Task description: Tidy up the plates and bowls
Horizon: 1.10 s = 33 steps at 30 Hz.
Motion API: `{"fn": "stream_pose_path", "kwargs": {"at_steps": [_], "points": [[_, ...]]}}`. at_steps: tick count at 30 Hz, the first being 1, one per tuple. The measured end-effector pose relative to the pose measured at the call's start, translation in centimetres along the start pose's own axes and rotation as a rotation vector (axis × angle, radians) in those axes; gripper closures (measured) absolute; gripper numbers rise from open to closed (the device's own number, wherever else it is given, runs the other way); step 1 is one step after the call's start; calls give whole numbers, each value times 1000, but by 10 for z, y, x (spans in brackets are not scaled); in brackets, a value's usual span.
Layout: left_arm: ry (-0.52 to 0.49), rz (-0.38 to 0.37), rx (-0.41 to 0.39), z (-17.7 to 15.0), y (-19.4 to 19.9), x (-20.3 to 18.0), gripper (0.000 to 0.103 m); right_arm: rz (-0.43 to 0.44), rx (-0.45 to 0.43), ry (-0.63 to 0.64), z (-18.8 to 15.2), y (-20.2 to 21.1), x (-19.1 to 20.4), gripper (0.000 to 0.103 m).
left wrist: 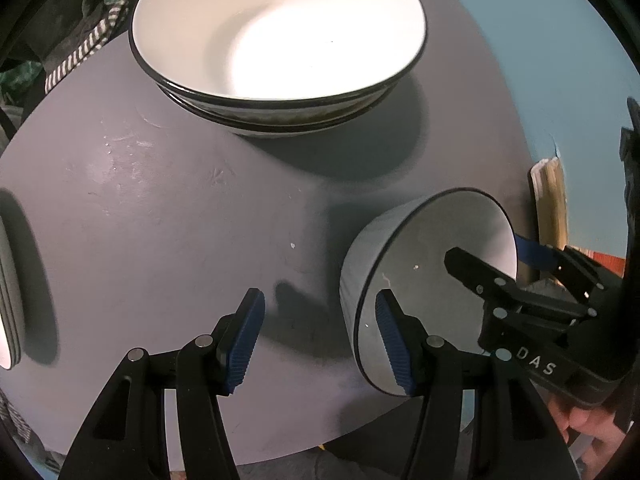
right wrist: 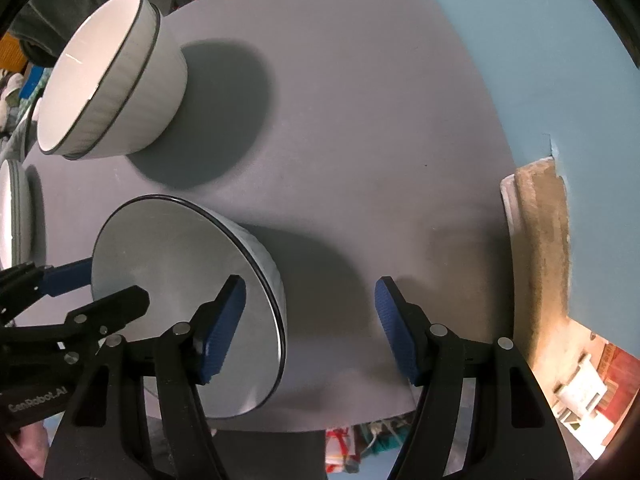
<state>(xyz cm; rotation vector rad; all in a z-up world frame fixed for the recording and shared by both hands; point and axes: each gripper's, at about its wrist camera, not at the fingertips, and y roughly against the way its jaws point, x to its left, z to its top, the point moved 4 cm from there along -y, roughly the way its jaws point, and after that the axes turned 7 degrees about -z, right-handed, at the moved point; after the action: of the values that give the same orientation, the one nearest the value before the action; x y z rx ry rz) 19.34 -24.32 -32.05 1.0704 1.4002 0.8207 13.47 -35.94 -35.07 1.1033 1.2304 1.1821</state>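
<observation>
Near the front edge of the grey worktop (right wrist: 360,120) a small bowl (right wrist: 180,300) is tipped up, its mouth turned toward the cameras. Whether its base touches the surface I cannot tell. The left gripper (right wrist: 86,284) is clamped on its rim, one finger inside, one outside. The right gripper (right wrist: 310,324) is spread wide with nothing between its pads; one pad sits before the bowl's mouth, the other over bare worktop.

The bowl looks like glazed ceramic or enamel: stiff, smooth, probably slippery, and liable to chip if it knocks another dish. The thin rim is the sensible place to pinch, as the wall is too broad.

It is white with a dark line round the rim and a faintly ribbed outer wall. Farther back stands a stack of matching bowls (left wrist: 276,44), and at the left edge more dishes (left wrist: 8,292).
</observation>
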Motion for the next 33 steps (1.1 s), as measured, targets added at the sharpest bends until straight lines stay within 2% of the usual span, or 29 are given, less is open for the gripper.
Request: {"fn": "stream_pose_path", "kwargs": {"at_steps": [3, 10, 12, 17, 24, 28, 33], "points": [[12, -3, -3, 2, -1, 3, 44, -4, 8, 5, 1, -4, 1, 36], [13, 5, -22, 2, -2, 5, 46, 9, 23, -4, 2, -7, 2, 49], [12, 9, -24, -1, -8, 3, 56, 14, 23, -3, 2, -7, 2, 52], [10, 5, -21, -2, -9, -2, 70, 44, 30, -1, 2, -4, 13, 65], [-3, -9, -11, -3, -15, -10, 86, 63, 36, 15, 8, 4, 18, 90], [0, -13, -9, 2, -16, -11, 91, 56, 34, 20, 8, 9, 35, 92], [-19, -25, 21, 3, -22, -16, 95, 59, 55, 16, 9, 13, 34, 95]]}}
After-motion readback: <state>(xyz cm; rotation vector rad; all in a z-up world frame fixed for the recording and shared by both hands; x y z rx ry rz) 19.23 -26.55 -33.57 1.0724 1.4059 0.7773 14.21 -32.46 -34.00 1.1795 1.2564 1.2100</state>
